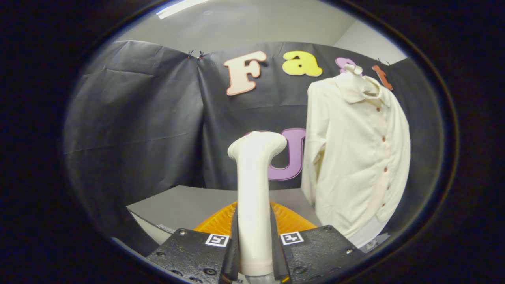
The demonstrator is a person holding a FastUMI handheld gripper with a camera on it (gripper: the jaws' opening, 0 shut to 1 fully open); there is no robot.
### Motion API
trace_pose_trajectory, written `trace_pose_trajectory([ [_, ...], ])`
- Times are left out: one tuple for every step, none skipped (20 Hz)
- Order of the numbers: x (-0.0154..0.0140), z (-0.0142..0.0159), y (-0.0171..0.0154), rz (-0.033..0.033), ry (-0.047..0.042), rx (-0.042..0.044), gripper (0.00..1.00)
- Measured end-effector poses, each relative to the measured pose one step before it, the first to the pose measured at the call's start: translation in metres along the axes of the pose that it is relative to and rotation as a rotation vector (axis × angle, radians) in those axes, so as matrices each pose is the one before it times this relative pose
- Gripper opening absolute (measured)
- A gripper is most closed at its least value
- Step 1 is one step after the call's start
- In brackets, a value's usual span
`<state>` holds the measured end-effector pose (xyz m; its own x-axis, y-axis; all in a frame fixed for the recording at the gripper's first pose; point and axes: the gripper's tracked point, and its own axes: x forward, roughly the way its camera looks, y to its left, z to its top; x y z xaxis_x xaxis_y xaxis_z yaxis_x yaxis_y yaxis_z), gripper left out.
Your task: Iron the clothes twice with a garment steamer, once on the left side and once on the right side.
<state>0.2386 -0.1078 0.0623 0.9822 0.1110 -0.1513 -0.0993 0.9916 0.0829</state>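
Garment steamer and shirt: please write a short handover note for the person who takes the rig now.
Gripper: shut on the garment steamer, which stands upright between the fingers, its head up.
Shirt: cream, buttoned, hanging on a stand beyond the fingers and to the right, above the grey table. The steamer head is apart from it.
An orange object lies just ahead of the fingers, behind the steamer.
Done: steamer picked up.
Left: by the look, both passes, left side and right side.

Gripper (254,252) clamped on steamer (254,189). Shirt (355,157) blocks 2 o'clock; open air toward 10 o'clock above table (177,205).
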Motion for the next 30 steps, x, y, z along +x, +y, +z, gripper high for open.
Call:
trace_pose_trajectory([
  [-0.00692,0.00598,-0.02082,-0.02564,-0.01963,-0.01373,0.33],
  [-0.00478,0.00586,-0.0212,-0.02699,-0.01981,-0.00245,0.33],
  [-0.00175,0.00546,-0.0211,-0.02636,-0.01886,0.01069,0.33],
  [0.00118,0.00601,-0.01999,-0.02183,-0.02027,0.02502,0.33],
  [0.00286,0.00322,-0.0192,-0.01646,-0.00969,0.02969,0.33],
  [0.00461,0.00624,-0.01701,-0.01301,-0.01951,0.02673,0.33],
  [0.00583,0.00507,-0.01505,-0.00911,-0.02212,0.00954,0.33],
  [0.00596,0.00437,-0.01409,-0.00932,-0.02158,-0.00179,0.33],
  [0.00636,0.003,-0.01257,-0.01546,-0.01907,0.00444,0.33],
  [0.00657,0.00151,-0.01065,-0.0157,-0.01363,0.00841,0.33],
  [0.00686,-0.00133,-0.00866,-0.00709,-0.00266,0.00498,0.33],
  [0.00604,-0.00151,-0.00617,0.00096,-0.00442,0.00165,0.33],
  [0.00723,-0.00402,-0.00482,0.00235,0.00212,-0.00767,0.33],
  [0.00732,-0.00404,-0.00448,0.00151,-0.00346,-0.01467,0.33],
  [0.00743,-0.00512,-0.00328,0.00496,-0.0015,-0.00927,0.33],
  [0.00497,-0.00846,-0.00183,0.01206,0.01181,-0.00025,0.33],
  [0.00421,-0.00654,-0.00019,0.01335,0.00455,0.00814,0.33],
  [-0.00033,-0.00328,-0.00107,0.0072,-0.01122,0.02102,0.33],
  [-0.00106,-0.00462,-0.00084,0.01071,0.00908,0.02835,0.33],
  [-0.00239,-0.00489,-0.00164,0.01041,0.00319,0.02452,0.33],
  [-0.00322,-0.00432,-0.00199,0.00305,0.00258,0.00756,0.33],
  [-0.00171,-0.00598,-0.00287,-0.00596,0.00919,-0.00132,0.33],
  [-0.00358,-0.00739,-0.00392,-0.00494,0.01437,-0.00435,0.33],
  [-0.0064,-0.01026,-0.0022,-0.00305,0.02033,-0.00287,0.33],
  [-0.00552,-0.01018,-0.00336,-0.00255,0.01579,0.00234,0.33],
  [-0.00539,-0.00983,-0.00309,-0.00114,0.01461,0.00694,0.33],
  [-0.00408,-0.01262,-0.00257,-0.00012,0.01662,0.01101,0.33],
  [-0.0032,-0.01185,-0.00262,0.00168,0.01072,0.01053,0.33],
  [-0.00381,-0.01242,-0.00456,0.00197,0.01691,0.00734,0.33],
  [-0.00418,-0.01256,-0.00463,0.00062,0.00984,0.00812,0.33],
])
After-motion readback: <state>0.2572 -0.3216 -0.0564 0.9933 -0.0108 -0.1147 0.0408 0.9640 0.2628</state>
